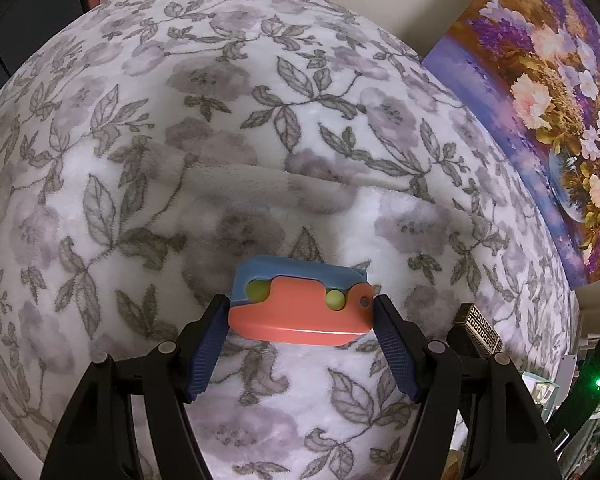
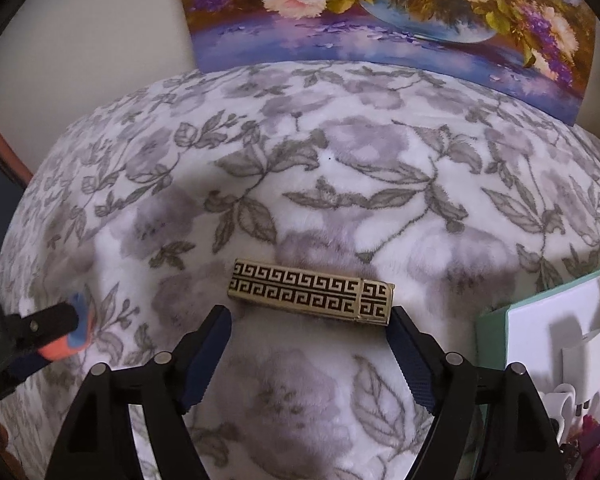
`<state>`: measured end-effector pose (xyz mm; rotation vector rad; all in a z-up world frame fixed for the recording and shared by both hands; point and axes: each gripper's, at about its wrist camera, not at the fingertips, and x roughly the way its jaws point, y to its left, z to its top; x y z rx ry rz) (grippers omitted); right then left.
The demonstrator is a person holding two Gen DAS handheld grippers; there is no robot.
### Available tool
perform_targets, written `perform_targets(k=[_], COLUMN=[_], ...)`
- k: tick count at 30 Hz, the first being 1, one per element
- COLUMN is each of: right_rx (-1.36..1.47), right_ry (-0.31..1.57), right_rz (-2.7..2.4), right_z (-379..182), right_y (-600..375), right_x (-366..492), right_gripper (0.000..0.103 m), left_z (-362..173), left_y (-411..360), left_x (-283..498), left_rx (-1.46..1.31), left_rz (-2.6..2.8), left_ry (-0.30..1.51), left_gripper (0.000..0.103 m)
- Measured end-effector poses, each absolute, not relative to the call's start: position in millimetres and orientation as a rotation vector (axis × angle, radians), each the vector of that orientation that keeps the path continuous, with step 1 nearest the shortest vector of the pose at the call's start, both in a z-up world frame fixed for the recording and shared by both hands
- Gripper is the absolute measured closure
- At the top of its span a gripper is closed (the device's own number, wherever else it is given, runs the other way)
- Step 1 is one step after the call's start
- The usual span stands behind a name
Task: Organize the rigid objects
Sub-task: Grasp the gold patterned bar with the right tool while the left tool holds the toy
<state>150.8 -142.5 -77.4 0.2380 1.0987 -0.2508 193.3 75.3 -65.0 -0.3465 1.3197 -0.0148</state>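
Orange-blue toy pinched in left tongs, patterned box seemingly loose between spread right tongs

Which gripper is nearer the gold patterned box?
Right. The right gripper straddles the gold patterned box, fingertips beside its ends; the left gripper sits off to its left, around the orange-blue toy.

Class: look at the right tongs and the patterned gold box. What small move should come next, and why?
Probably lift the right tongs away: their tips flank the gold patterned box, which lies flat on the floral blanket, seemingly released.
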Motion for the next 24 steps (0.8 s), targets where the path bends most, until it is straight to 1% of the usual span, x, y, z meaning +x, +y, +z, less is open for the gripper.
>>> perform_targets(k=[15, 19, 20, 22, 24], right_rx=[0.163, 0.155, 0.157, 0.165, 0.185], right_ry=[1.112, 1.109, 1.108, 1.097, 1.097], right_rz=[-0.297, -0.292, -0.29, -0.276, -0.256], right_z=[-81.2, -80.3, -80.1, -76.2, -73.0], right_y=[-138.7, -138.2, -138.7, -138.9, -141.5], right_x=[167.3, 166.7, 165.9, 161.6, 157.0], right_gripper=[0.019, 0.022, 0.026, 0.041, 0.05], left_z=[-65.8, -62.2, -60.8, -56.1, -51.4], left_y=[74.1, 73.4, 72.9, 71.0, 68.7], left_x=[194.9, 192.3, 192.0, 191.0, 189.7], left_rx=[-0.339, -0.329, -0.325, -0.315, -0.3], left_rz=[-0.009, -0.006, -0.005, -0.003, -0.003], left_ry=[1.322, 1.316, 1.314, 1.307, 1.298], left_gripper=[0.03, 0.03, 0.03, 0.03, 0.03])
